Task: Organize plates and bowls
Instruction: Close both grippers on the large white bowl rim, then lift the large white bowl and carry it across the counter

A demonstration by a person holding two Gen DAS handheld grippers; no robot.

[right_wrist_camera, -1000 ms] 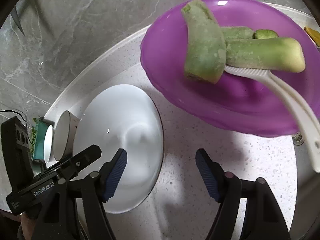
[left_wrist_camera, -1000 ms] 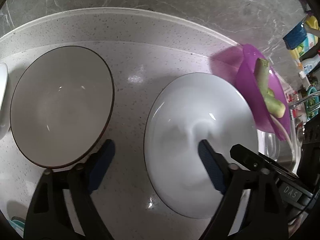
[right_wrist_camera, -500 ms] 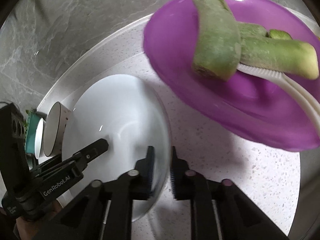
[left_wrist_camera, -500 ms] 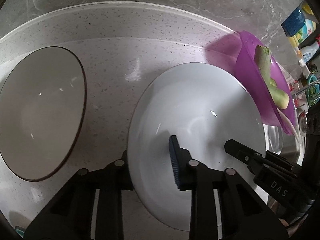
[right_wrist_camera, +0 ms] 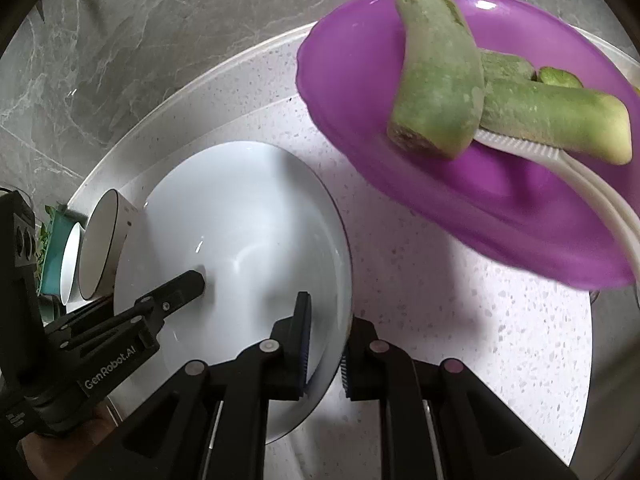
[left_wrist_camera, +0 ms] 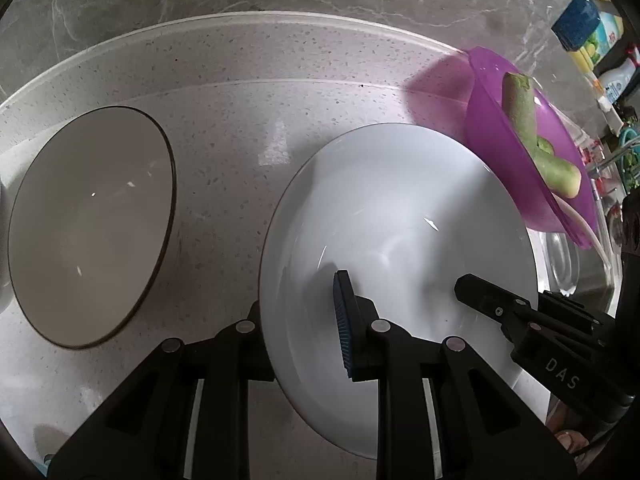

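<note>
Now both claws, left (left_wrist_camera: 308, 328) and right (right_wrist_camera: 326, 346), are pinching opposite rims of the white bowl (left_wrist_camera: 400, 216) sitting on the worktop (left_wrist_camera: 240, 128); glazed, it is probably slippery, stiff, breakable.

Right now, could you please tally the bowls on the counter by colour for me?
White: 2, the large white bowl and the small white bowl
Beige: 1, the beige bowl
Purple: 1, the purple bowl
Total: 4

Speckled counter (left_wrist_camera: 248, 128) carries white bowl (left_wrist_camera: 400, 208), brown-rimmed bowl (left_wrist_camera: 88, 220), purple basin (right_wrist_camera: 360, 80)
</note>
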